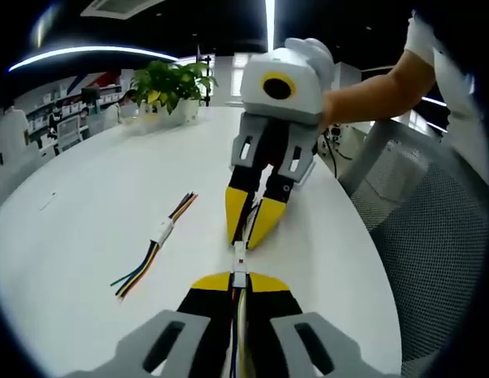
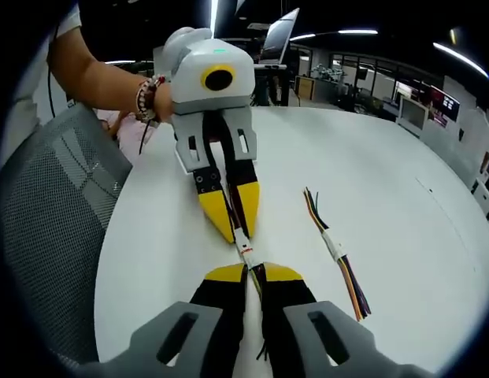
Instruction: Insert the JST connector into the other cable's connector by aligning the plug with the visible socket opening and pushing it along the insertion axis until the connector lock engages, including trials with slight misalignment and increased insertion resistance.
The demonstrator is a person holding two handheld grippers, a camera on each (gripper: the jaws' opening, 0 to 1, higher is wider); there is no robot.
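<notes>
Left tool (image 1: 239, 281) and right tool (image 2: 254, 272) each clamped on a connector cable, tips meeting mid-tabletop (image 1: 87, 228), spare joined cable (image 2: 336, 252) nearby, mesh chair (image 2: 47, 228) at the edge

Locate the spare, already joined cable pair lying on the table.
In the left gripper view the spare cable pair lies on the white table, left of both hand-held grippers; in the right gripper view it lies to their right.

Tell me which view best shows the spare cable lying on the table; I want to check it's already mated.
The left gripper view: the spare cable lies in open table space, its white joined connector plainly visible midway. The right gripper view shows the same cable closer to the edge, more distorted, though its white connector is still discernible.
</notes>
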